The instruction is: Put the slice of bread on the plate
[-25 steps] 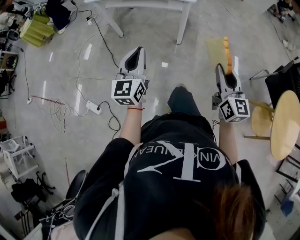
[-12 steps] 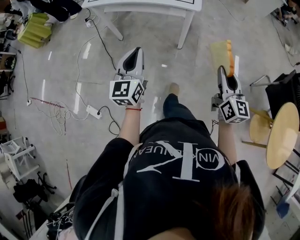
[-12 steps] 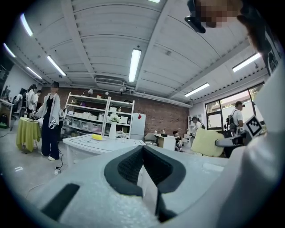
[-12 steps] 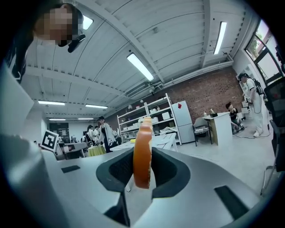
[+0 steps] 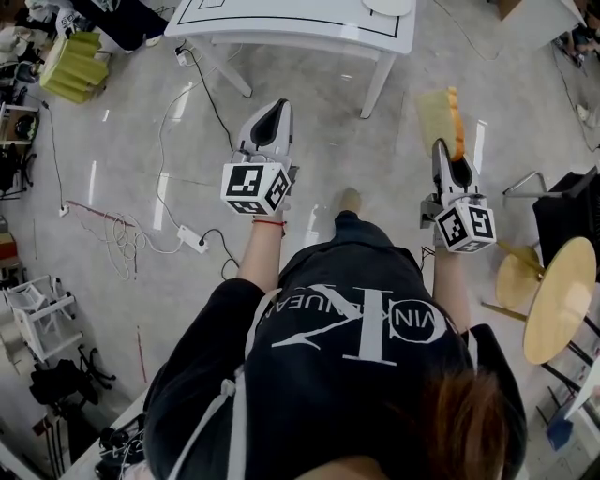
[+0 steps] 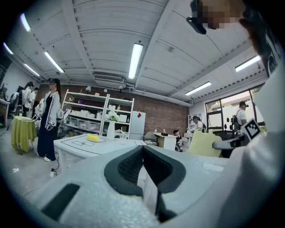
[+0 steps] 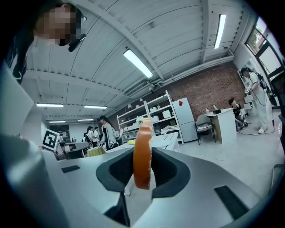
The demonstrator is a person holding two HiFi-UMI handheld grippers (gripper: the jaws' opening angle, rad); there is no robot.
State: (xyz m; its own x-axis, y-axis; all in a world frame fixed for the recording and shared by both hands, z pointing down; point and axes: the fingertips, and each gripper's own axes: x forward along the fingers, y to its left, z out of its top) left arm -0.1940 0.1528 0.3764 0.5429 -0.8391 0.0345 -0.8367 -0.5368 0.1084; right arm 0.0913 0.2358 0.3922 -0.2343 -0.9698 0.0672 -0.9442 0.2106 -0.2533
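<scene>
**Bread on edge in your right tool, plate ahead on the surface**

The round pale plate [image 5: 387, 7] sits at the near edge of the white surface with black outline markings [image 5: 281, 33]. It lies straight ahead of you and a little to the left of your right tool [image 5: 448, 150], well apart from it. Your right tool is the nearer of the two to it.

That tool is closed narrowly on the pale-yellow slice of bread with an orange-brown crust [image 5: 439, 112]. The slice stands on edge between the pads, its flat faces upright and its long axis running forward along the jaws.

As I judge it, you'll need to reach over the plate and roll your wrist so the slice lies flat before you let go.

Your left tool [image 5: 274, 105] is level beside it, jaws together and holding nothing.
</scene>
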